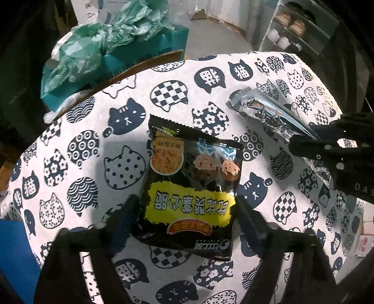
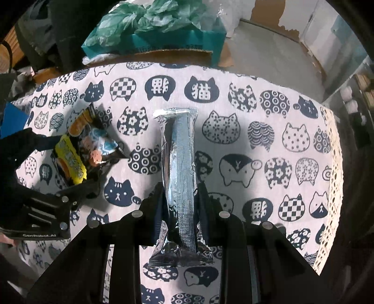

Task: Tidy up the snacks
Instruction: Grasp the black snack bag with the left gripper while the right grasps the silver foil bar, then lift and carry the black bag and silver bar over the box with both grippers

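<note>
Snacks unsorted: right gripper (image 2: 180, 198) jaws pinch foil pack (image 2: 178, 168); left gripper (image 1: 187, 210) jaws straddle black packet (image 1: 189, 187), 9 o'clock of foil.

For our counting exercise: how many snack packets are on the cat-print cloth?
2: a black packet between the left claw's fingers, and a silver packet clamped in the right claw. Others may be out of view.

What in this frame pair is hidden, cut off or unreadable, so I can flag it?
- Silver snack bar: printed face turned away in the right wrist view; in the left wrist view the right gripper covers its far end.
- Black snack packet: left wrist view leaves unclear whether the left gripper pads press it.
- Teal box: contents buried under green plastic bags.
- Shelf items: too small.
</note>
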